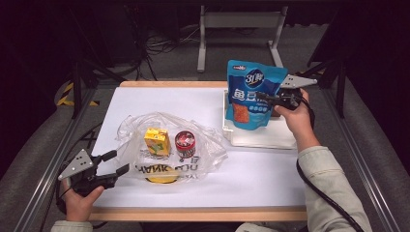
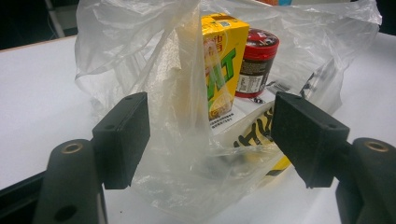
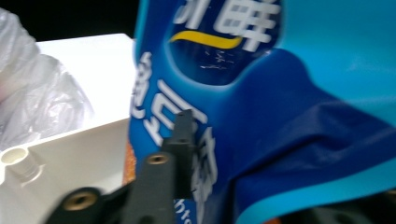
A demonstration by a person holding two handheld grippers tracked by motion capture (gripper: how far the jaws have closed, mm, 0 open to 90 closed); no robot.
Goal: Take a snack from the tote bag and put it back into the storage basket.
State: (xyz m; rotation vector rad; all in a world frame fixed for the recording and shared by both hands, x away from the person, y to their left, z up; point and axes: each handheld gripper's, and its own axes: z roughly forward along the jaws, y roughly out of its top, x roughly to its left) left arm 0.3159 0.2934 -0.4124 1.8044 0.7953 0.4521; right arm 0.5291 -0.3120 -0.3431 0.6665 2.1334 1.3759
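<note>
On the desk (image 1: 145, 99) there are one clear plastic bag (image 1: 212, 145), one yellow drink carton (image 1: 157, 141), one red can (image 1: 185, 144), one white tray (image 1: 261, 137), one blue snack pouch (image 1: 251, 92), and two tongs.

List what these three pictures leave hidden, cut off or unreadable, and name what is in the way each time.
- Right gripper, right gripper view: one jaw is hidden behind the blue snack pouch.
- Blue snack pouch, right gripper view: top and right side cut off by the frame; print blurred.
- Yellow flat item, high view: blurred by the clear plastic bag film.
- Red can, left gripper view: label too small to read.
</note>
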